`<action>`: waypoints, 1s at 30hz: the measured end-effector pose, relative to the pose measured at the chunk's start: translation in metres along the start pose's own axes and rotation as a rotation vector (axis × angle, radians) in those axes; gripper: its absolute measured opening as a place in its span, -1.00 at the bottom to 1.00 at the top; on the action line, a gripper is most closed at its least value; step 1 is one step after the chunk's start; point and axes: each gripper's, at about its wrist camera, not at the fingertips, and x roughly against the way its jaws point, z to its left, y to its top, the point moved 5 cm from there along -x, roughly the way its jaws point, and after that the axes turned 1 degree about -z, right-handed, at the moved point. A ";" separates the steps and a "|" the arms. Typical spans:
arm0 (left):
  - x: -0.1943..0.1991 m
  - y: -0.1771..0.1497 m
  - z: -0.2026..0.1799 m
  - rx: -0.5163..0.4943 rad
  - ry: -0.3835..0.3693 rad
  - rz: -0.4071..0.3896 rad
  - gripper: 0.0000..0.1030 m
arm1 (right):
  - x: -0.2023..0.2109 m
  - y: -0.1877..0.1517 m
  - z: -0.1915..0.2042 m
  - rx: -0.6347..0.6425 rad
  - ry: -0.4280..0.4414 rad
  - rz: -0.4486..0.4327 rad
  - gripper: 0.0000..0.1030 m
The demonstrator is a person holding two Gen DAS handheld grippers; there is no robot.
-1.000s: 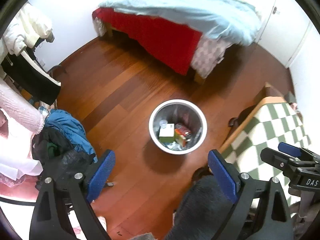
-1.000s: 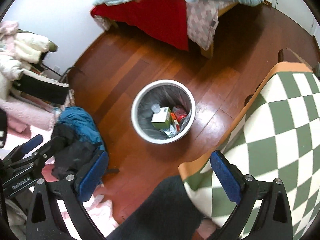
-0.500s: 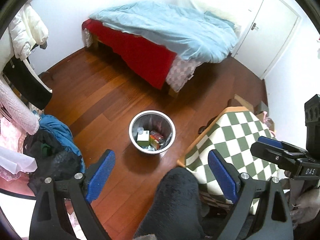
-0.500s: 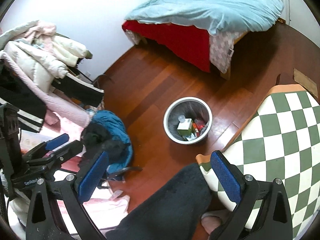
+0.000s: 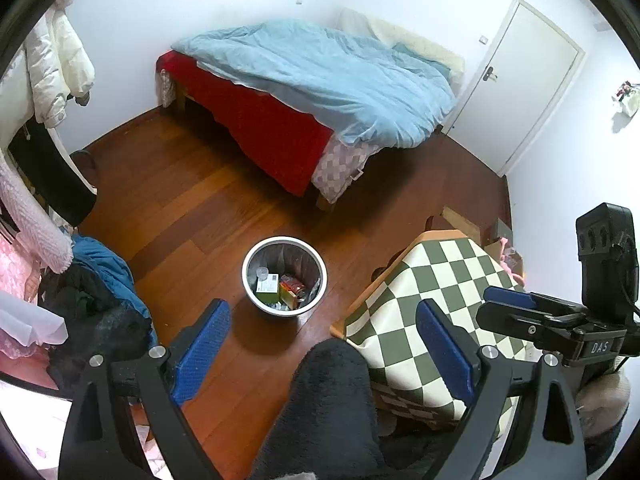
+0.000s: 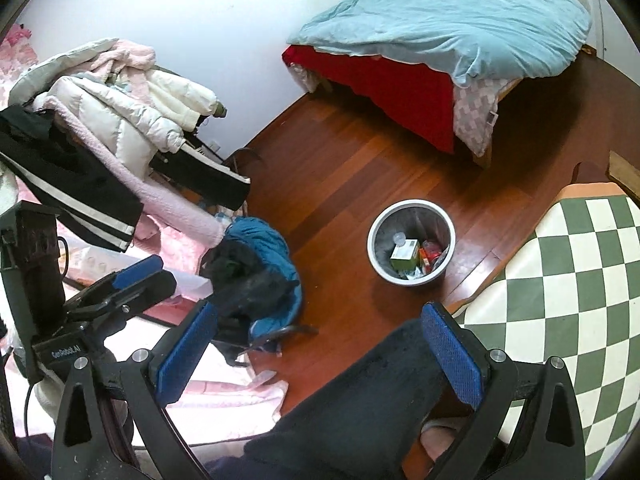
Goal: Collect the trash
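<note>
Trash looks mostly collected already: boxes and wrappers are piled in the bin (image 5: pixel 284 276), both grippers' jaws spread wide, nothing held.

Right gripper (image 6: pixel 316 352): I'm seeing its blue jaws standing wide apart, nothing between the pads.
Left gripper (image 6: pixel 136 276): it's showing at the left edge, side-on; I can't tell how its jaws are standing.
Trash bin (image 6: pixel 411 242): it's sitting upright on the wooden floor (image 6: pixel 340 184), holding a green box (image 6: pixel 404 255) and red wrappers.
Worktop (image 6: pixel 568 280): it's wearing a green-and-white checked cover, just right of the bin.
Clothes pile (image 6: pixel 120 128): it's lying heaped at the left.
Bed (image 6: pixel 440 28): it's standing beyond the bin under a light blue duvet.
Dark fuzzy leg (image 6: pixel 360 408): it's filling the bottom centre.
</note>
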 end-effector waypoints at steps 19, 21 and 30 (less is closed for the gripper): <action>0.006 -0.005 -0.005 -0.017 -0.047 -0.011 1.00 | 0.004 -0.005 0.018 0.012 0.032 0.036 1.00; 0.005 -0.005 -0.005 -0.012 -0.049 -0.005 1.00 | 0.003 -0.005 0.019 0.011 0.038 0.038 1.00; 0.005 -0.004 -0.001 -0.002 -0.062 0.004 1.00 | 0.000 -0.007 0.017 0.002 0.026 0.050 1.00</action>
